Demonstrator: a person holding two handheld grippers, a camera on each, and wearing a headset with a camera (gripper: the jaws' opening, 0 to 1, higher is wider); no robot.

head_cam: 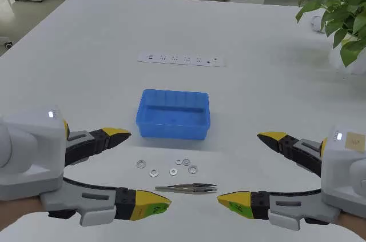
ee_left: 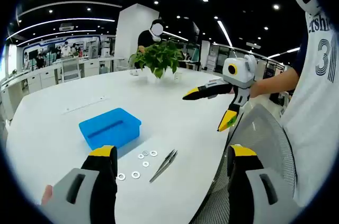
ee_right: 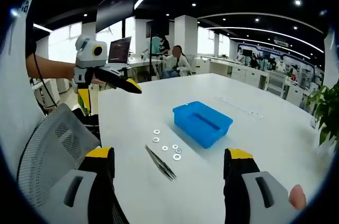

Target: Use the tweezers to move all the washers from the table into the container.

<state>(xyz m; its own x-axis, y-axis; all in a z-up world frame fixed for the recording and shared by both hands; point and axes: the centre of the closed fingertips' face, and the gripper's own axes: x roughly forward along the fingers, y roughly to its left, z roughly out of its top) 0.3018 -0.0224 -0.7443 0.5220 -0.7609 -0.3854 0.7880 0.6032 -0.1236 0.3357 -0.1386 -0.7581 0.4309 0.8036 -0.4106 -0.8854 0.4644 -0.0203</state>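
A blue container (head_cam: 172, 115) stands mid-table, with nothing visible inside. Several small metal washers (head_cam: 173, 171) lie loose on the white table just in front of it. The tweezers (head_cam: 186, 187) lie flat below the washers, touched by neither gripper. My left gripper (head_cam: 143, 167) hovers open at the lower left, its yellow-tipped jaws spread wide. My right gripper (head_cam: 243, 167) hovers open at the lower right. In the left gripper view I see the container (ee_left: 109, 128), washers (ee_left: 140, 163) and tweezers (ee_left: 163, 164). In the right gripper view the tweezers (ee_right: 160, 162) lie near the washers (ee_right: 165, 144).
A white power strip (head_cam: 180, 58) lies beyond the container. A potted plant (head_cam: 343, 7) stands at the far right of the table. A grey mesh chair back (ee_left: 265, 134) sits by the table's near edge. People sit at desks in the background.
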